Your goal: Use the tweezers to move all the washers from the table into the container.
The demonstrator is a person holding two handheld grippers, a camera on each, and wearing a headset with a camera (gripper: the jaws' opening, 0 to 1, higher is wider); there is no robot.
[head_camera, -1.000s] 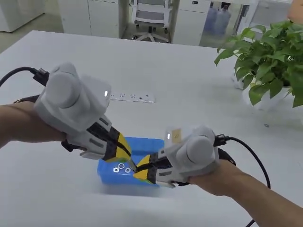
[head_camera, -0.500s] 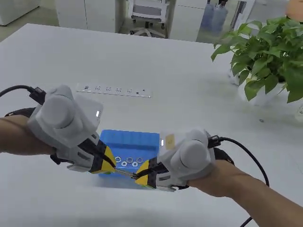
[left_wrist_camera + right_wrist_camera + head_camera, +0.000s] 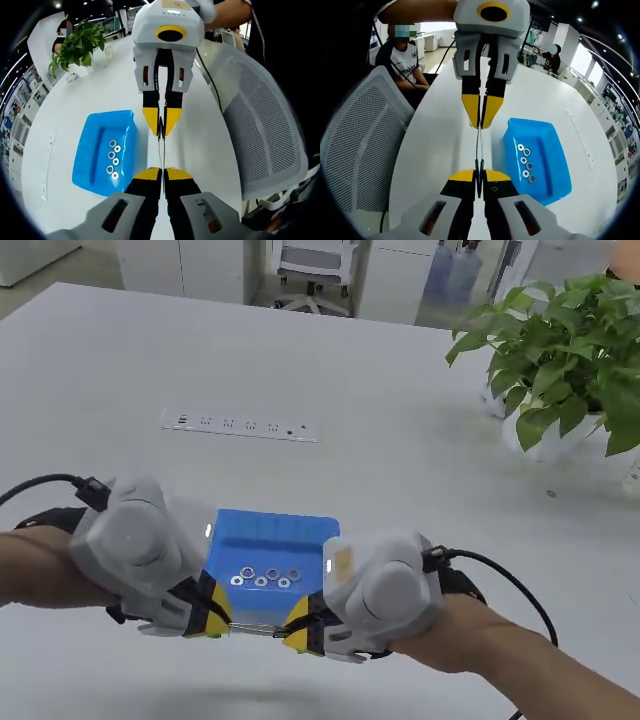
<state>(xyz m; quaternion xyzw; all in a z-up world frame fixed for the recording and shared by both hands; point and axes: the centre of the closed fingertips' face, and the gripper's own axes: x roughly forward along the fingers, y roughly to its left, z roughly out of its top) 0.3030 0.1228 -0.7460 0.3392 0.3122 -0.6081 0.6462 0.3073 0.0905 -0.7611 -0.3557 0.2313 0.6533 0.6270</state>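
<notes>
- The tweezers (image 3: pixel 161 149) bridge the gap between the two grippers, which point tip to tip. The left gripper (image 3: pixel 161 172) has its jaws closed on one end and the right gripper (image 3: pixel 480 175) on the other.
- In the head view both grippers sit low at the blue container's (image 3: pixel 272 530) 6 o'clock edge. Five washers (image 3: pixel 265 577) lie inside it.
- On the white table (image 3: pixel 400 440), a power strip (image 3: pixel 240 426) is at the container's 12 o'clock and a potted plant (image 3: pixel 560 350) at 2 o'clock.
- The tweezers are too thin to tell which end is the tip.

Container (image 3: pixel 272 527) near edge hidden, plant (image 3: pixel 560 350) cropped
</notes>
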